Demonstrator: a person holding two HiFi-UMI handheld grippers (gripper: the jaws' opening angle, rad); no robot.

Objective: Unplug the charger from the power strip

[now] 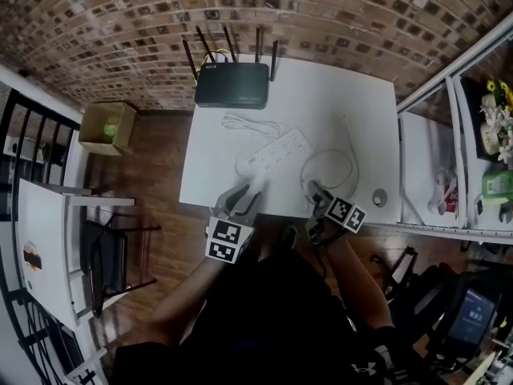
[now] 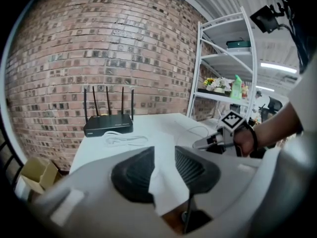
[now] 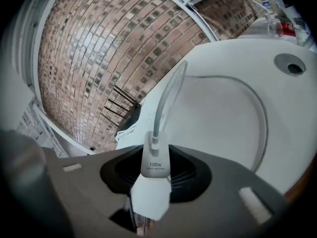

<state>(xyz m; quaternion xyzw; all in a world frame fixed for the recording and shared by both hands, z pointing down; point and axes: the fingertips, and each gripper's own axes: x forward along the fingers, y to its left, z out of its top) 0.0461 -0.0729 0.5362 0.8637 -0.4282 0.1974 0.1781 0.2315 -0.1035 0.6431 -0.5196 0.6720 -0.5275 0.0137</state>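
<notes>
Right gripper (image 3: 156, 180) pinching white charger (image 3: 154, 158), grey "100w" face, white cable (image 3: 166, 95) attached; left gripper (image 2: 163, 170) spread, seemingly empty.

We wear a black top (image 1: 272, 319). By the white table (image 1: 321, 103), our grey left gripper (image 1: 243, 197) and right gripper (image 1: 317, 192) each have 2 black ribbed pads (image 2: 133, 175) and 1 black-and-white marker cube (image 1: 230, 241).

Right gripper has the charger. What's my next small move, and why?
Probably set it down: lower the right gripper to the bare table and open its jaws. The charger sits clamped between them, well clear of the power strip, its cable trailing over the table, so it looks already unplugged. The left gripper is open and empty.
</notes>
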